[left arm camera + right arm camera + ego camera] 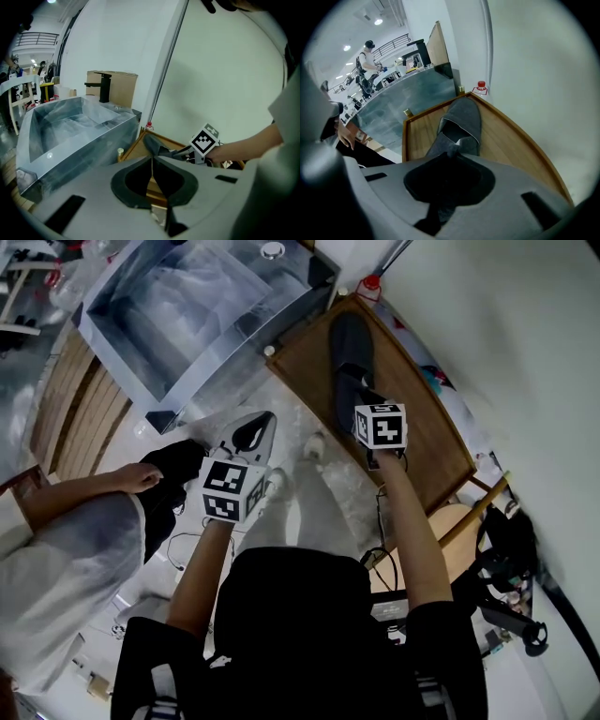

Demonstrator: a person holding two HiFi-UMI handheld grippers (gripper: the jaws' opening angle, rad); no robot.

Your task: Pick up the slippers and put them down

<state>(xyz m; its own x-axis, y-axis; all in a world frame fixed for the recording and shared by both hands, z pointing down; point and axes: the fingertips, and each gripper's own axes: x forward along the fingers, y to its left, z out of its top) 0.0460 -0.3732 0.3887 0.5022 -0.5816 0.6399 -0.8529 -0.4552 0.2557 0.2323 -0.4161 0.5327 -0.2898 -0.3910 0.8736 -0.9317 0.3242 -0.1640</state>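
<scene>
a: where's the slipper (pixel 461 117)?
b: the grey one lies flat on the wooden table (pixel 511 140), toe pointing toward the wall.
a: is the right gripper (pixel 452 154) on it?
b: yes, its jaws are clamped on the heel end.
a: and the left gripper (pixel 152 161)?
b: jaws pressed together, nothing between them, held off beside the table.

bare tray (pixel 511 145) open right of the slipper (pixel 461 117); sink (pixel 79 136) crowds left; wall (pixel 534 70) close right

No legible text or labels
</scene>
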